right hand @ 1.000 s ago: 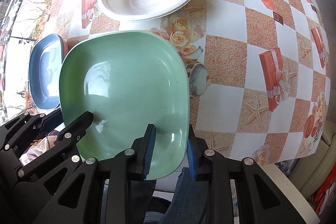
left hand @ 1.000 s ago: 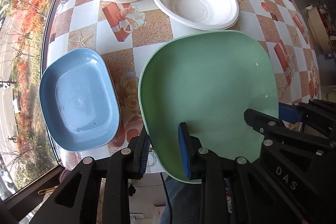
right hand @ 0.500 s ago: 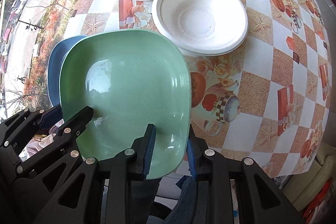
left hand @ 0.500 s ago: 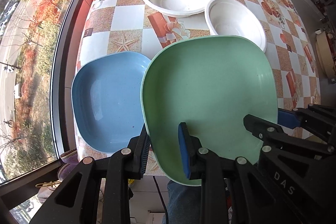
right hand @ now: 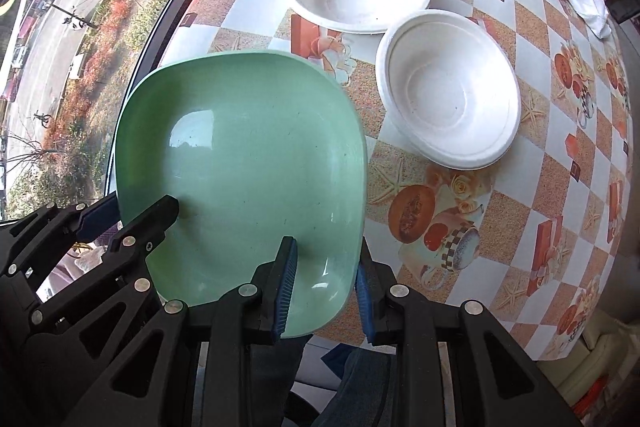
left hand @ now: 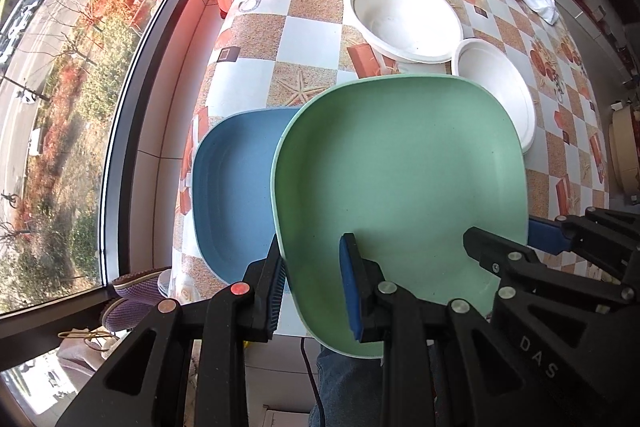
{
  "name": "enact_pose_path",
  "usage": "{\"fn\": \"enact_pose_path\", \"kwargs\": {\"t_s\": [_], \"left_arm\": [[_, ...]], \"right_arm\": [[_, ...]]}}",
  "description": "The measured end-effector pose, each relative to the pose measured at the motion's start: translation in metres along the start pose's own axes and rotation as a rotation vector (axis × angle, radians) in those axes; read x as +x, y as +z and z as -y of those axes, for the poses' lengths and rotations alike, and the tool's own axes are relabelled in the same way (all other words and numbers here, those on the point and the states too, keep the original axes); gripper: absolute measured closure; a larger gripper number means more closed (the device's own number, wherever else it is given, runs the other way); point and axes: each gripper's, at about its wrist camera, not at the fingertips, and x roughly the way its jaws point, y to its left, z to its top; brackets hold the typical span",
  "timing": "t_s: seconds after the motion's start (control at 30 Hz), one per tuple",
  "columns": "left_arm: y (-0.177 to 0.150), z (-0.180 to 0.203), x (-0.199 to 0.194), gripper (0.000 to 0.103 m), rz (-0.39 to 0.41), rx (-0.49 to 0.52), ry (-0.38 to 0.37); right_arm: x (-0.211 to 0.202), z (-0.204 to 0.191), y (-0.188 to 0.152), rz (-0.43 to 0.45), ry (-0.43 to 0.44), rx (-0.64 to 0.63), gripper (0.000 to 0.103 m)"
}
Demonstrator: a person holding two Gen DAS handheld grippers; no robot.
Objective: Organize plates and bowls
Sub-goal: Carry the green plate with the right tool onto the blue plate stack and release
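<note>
Both grippers, L (left hand: 312,283) & R (right hand: 326,283), fingers clamped on green plate (left hand: 400,187) rim; held above blue plate (left hand: 236,187) on desk (left hand: 312,39).

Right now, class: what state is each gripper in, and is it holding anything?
Left gripper: shut on the green plate.
Right gripper: shut on the same green plate.

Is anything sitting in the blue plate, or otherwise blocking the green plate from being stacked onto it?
Nothing visible. Both grippers hold the green plate, which partly overhangs the blue plate. The blue plate's visible part is bare; the white bowls sit farther back.
</note>
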Motion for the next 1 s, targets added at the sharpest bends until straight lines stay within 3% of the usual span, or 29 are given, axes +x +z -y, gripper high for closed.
{"fn": "enact_pose_path", "kwargs": {"t_s": [0.2,0.57,0.97,1.0], "left_arm": [[0.003,-0.017,0.000,0.076,0.008,-0.042,0.009],[0.015,-0.043,0.013,0.076,-0.016,-0.042,0.051],[0.018,-0.061,0.039,0.075,-0.052,-0.077,0.074],[0.019,-0.061,0.040,0.071,-0.051,-0.076,0.075]], "right_arm": [[-0.011,-0.007,0.024,-0.009,0.012,-0.024,0.072],[0.017,-0.026,0.047,-0.076,0.104,0.028,0.072],[0.043,-0.049,0.071,-0.128,0.093,0.008,0.072],[0.043,-0.047,0.070,-0.130,0.092,0.008,0.072]]}}
